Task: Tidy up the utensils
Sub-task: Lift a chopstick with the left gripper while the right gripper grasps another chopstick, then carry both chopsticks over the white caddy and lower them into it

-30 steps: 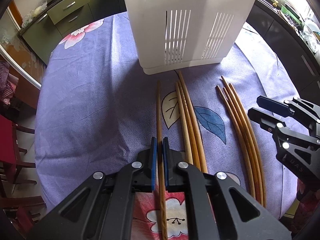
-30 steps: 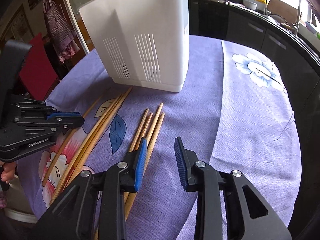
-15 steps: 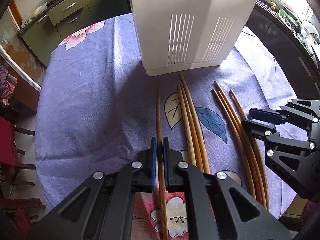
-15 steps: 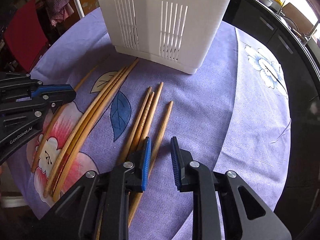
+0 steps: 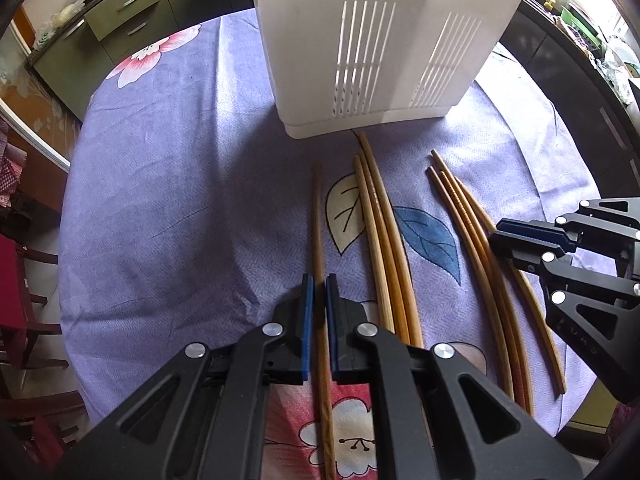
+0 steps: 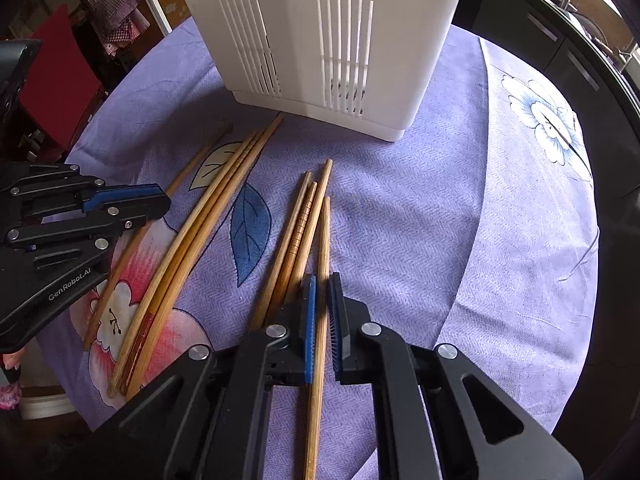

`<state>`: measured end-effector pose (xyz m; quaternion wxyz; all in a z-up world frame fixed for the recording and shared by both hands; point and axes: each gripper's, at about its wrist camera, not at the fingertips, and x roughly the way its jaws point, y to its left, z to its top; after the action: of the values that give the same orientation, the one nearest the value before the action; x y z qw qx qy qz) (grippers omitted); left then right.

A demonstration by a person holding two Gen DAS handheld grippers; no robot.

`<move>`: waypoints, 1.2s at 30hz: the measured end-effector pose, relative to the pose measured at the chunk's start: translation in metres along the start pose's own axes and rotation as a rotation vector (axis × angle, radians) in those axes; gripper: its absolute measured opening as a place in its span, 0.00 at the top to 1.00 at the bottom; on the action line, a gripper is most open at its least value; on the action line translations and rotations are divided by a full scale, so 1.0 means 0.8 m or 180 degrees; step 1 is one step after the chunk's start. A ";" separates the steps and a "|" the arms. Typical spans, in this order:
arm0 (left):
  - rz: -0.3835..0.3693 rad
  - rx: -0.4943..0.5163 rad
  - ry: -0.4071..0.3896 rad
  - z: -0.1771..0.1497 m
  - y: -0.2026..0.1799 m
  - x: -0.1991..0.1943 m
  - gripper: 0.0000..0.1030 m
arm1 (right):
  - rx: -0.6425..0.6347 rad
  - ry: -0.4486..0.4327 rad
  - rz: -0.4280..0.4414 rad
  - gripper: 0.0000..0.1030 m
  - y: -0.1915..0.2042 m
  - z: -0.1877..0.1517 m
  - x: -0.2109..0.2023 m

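Note:
A white slotted utensil holder stands at the far side of the round table. Wooden chopsticks lie in front of it, pointing toward it. My left gripper is shut on the leftmost single chopstick, which runs between its blue pads. Three pale chopsticks lie side by side in the middle. To their right is a darker group. My right gripper is closing tight on the rightmost chopstick of that group, its pads pressing on it.
A purple flowered tablecloth covers the table, whose edge curves close on both sides. A red chair stands off the left edge. Green cabinets and dark counters ring the room.
My right gripper has swung left over the darker group and its jaws have closed from wide apart onto the rightmost chopstick. The left gripper has kept its hold and its place.

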<state>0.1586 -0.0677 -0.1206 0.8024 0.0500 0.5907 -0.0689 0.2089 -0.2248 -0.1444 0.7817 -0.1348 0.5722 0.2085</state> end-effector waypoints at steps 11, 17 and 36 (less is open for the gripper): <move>0.0119 0.0168 -0.0021 0.002 -0.015 -0.010 0.95 | 0.0065 -0.0152 0.0083 0.93 0.003 -0.020 -0.006; 0.0087 0.0145 -0.0319 -0.002 -0.005 -0.058 0.95 | 0.0131 -0.0598 0.0206 0.93 -0.005 -0.034 -0.075; -0.0049 0.0169 -0.1075 -0.009 0.002 -0.199 0.95 | 0.0238 -0.1744 0.0255 0.93 -0.025 -0.051 -0.256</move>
<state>0.1057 -0.0569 0.0292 0.8880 0.0544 0.4459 -0.0980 0.1312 -0.2956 0.0370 0.9028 -0.0217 0.3517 0.2467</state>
